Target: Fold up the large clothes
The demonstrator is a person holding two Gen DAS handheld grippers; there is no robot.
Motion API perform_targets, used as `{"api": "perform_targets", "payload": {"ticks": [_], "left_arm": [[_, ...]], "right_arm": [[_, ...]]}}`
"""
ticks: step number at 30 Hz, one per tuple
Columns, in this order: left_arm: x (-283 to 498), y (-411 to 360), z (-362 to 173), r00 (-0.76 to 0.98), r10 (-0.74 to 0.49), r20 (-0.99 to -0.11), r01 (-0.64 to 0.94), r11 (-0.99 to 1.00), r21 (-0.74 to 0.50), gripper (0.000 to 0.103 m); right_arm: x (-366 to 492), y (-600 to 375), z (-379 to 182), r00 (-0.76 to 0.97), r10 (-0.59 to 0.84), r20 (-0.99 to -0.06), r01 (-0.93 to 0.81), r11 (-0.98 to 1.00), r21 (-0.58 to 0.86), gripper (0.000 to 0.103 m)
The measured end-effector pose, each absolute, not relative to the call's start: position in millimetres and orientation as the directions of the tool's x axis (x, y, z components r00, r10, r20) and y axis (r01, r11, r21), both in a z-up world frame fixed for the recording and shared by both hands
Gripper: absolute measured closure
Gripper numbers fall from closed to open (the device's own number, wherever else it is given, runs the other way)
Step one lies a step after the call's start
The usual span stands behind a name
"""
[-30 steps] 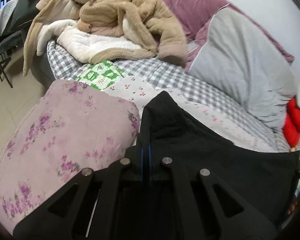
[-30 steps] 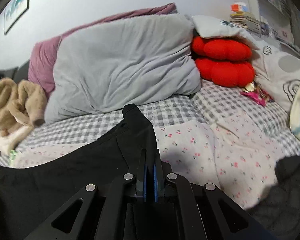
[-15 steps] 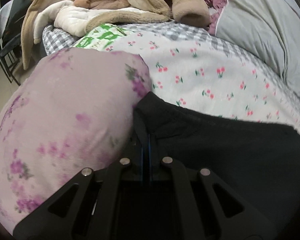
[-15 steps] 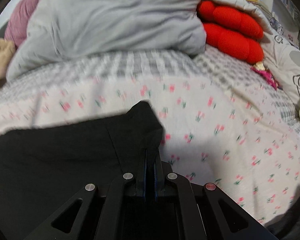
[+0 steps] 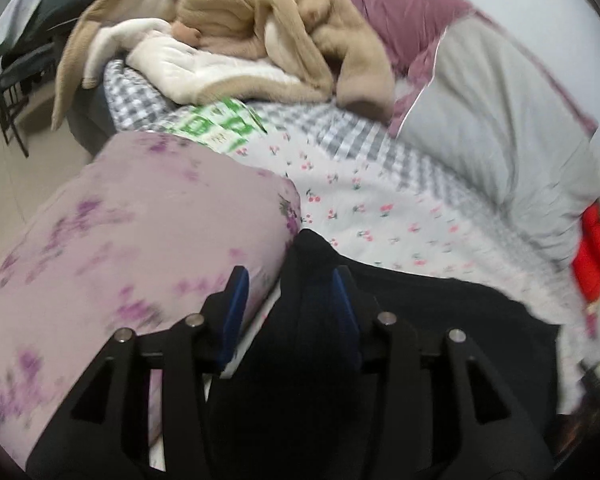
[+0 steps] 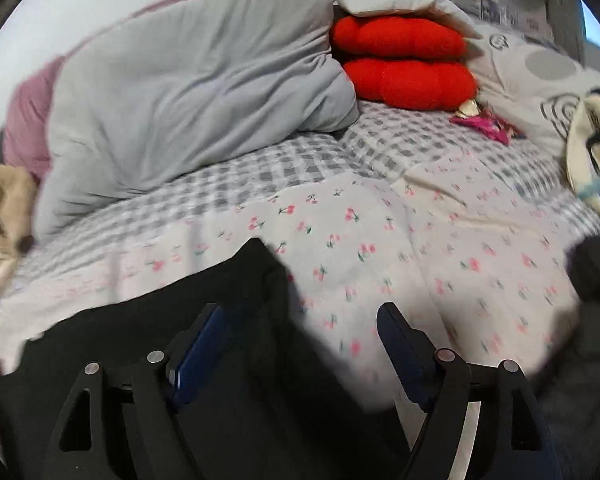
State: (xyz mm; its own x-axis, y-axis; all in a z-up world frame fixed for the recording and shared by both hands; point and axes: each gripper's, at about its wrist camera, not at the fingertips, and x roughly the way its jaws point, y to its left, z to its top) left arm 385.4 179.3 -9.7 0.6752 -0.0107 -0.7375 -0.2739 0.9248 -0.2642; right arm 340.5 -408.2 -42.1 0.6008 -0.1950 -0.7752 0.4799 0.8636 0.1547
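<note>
Matt black cloth garment (image 5: 400, 320), fluffy tan fleece (image 5: 260, 12), smooth cotton cherry-print sheet (image 6: 380, 240)

My left wrist view sits low and close over the bed (image 5: 380, 216), looking forward and down along its fingers toward the tan pile (image 5: 260, 28) at the far end. My right wrist view, equally close, faces across to the red cushions (image 6: 404, 60). Both share the black garment (image 5: 420, 320), cherry-print sheet, grey duvet (image 6: 188, 92) and cushions at frame edge.
</note>
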Motion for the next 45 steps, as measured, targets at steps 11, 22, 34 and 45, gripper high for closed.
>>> {"api": "perform_targets", "payload": {"ticks": [11, 22, 34, 45], "left_arm": [[253.4, 168.9, -6.8, 0.614, -0.157, -0.773, -0.282, 0.872, -0.401, 0.048], [235.2, 156.5, -83.7, 0.481, -0.191, -0.856, -0.283, 0.89, -0.357, 0.048], [248.4, 153.4, -113.3, 0.43, -0.092, -0.898, -0.332, 0.909, -0.252, 0.064], [226.5, 170.5, -88.8, 0.496, -0.131, -0.858, -0.33, 0.886, -0.326, 0.066]], "right_arm": [[195.0, -377.7, -30.5, 0.587, -0.013, -0.809, 0.434, 0.849, 0.302, 0.054], [173.1, -376.7, -75.6, 0.508, -0.013, -0.861, 0.416, 0.879, 0.233, 0.065], [195.9, -378.0, -106.6, 0.449, -0.059, -0.892, 0.375, 0.918, 0.128, 0.067], [185.5, -379.7, -80.0, 0.503, -0.158, -0.85, 0.423, 0.902, 0.083, 0.069]]}}
